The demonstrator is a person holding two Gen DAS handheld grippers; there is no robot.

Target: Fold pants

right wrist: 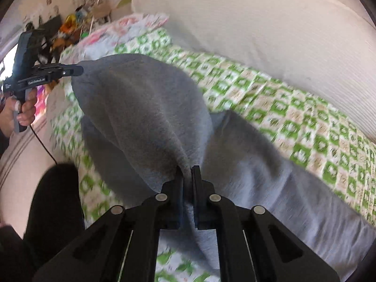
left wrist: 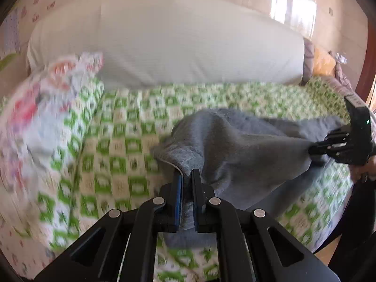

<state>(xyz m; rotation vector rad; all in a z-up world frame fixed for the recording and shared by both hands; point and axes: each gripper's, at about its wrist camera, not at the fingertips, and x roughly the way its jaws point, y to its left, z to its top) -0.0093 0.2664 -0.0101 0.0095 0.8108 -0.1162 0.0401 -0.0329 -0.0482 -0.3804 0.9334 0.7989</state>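
Observation:
Grey fleece pants (left wrist: 235, 148) lie on a bed with a green-and-white checked cover. My left gripper (left wrist: 186, 176) is shut on an edge of the pants and lifts it off the bed. My right gripper (right wrist: 187, 171) is shut on another part of the same edge (right wrist: 150, 108), and the cloth hangs stretched between the two. The right gripper also shows at the right of the left wrist view (left wrist: 315, 150), the left gripper at the left of the right wrist view (right wrist: 78, 70). The rest of the pants (right wrist: 270, 176) trails flat over the cover.
A long white bolster (left wrist: 164, 42) lies along the back of the bed cover (left wrist: 117, 145). A floral pillow (left wrist: 47, 108) sits at the left. A cluttered shelf (right wrist: 70, 23) stands beyond the bed. The person's dark-clothed leg (right wrist: 54, 199) is at the bed edge.

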